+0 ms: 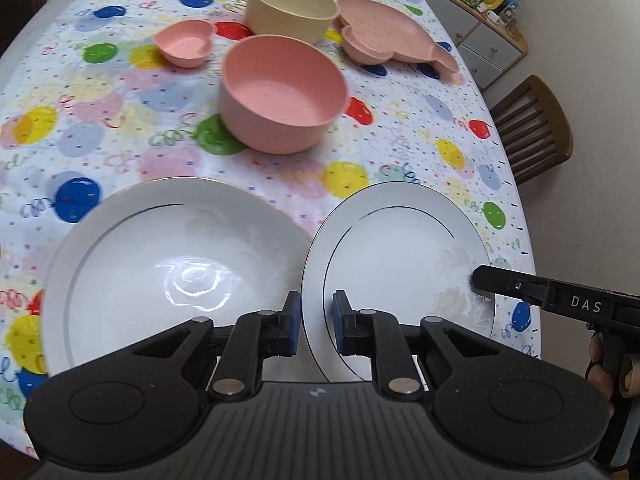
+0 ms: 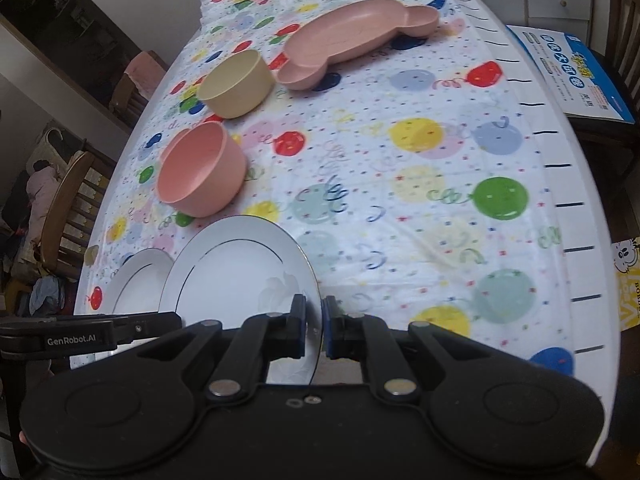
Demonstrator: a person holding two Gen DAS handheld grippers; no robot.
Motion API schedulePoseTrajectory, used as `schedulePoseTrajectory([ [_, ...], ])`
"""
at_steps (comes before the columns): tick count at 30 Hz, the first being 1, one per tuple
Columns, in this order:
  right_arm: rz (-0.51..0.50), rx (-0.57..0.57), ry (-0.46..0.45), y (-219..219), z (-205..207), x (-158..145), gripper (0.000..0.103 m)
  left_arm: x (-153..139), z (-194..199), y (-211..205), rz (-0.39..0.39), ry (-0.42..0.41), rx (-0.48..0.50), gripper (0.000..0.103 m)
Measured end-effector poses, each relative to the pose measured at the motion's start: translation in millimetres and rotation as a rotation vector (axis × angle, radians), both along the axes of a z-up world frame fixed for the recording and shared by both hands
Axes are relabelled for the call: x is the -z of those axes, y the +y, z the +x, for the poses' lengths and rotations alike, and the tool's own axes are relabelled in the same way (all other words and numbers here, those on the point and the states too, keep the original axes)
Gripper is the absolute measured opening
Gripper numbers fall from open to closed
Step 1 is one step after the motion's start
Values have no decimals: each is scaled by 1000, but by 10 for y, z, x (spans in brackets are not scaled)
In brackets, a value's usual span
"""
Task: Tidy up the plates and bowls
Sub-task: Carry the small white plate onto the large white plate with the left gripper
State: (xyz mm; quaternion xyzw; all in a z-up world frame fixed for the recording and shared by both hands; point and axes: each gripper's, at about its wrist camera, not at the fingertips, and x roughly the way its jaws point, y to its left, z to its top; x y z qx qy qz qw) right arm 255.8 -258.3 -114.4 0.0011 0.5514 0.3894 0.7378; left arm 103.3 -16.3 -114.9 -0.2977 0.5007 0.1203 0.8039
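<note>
Two white plates (image 1: 168,264) (image 1: 400,264), thin dark ring each.

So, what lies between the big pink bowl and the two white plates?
Only bare balloon-print tablecloth. In the left wrist view, nothing stands between the pink bowl and the left plate or the right plate.

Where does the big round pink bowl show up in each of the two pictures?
Left wrist view: the pink bowl sits upper middle, beyond the two white plates.
Right wrist view: the pink bowl sits left of centre, just above the nearer white plate.
Shared landmark: the cream bowl right behind it.
</note>
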Motion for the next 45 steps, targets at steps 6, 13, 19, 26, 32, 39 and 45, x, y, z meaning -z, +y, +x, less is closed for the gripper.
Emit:
schedulePoseTrajectory([
  [6, 3, -18, 7, 324, -261, 3, 7, 16, -287, 308, 2, 7, -27, 16],
  [13, 0, -44, 17, 719, -557, 42, 7, 84, -567, 621, 15, 33, -44, 16],
  [19, -3, -55, 34, 966, -754, 111, 7, 163, -722, 802, 17, 56, -38, 16],
  [26, -17, -46, 52, 1118, -896, 226, 7, 254, -780, 883, 13, 73, -27, 16],
  [32, -26, -36, 56, 1143, -923, 299, 7, 300, -770, 889, 4, 80, -17, 16],
  [39, -29, -24, 68, 1128, -921, 367, 7, 321, -754, 898, -1, 87, -17, 16],
  [45, -14, -18, 81, 1104, -898, 391, 7, 321, -750, 906, -13, 99, -16, 16],
])
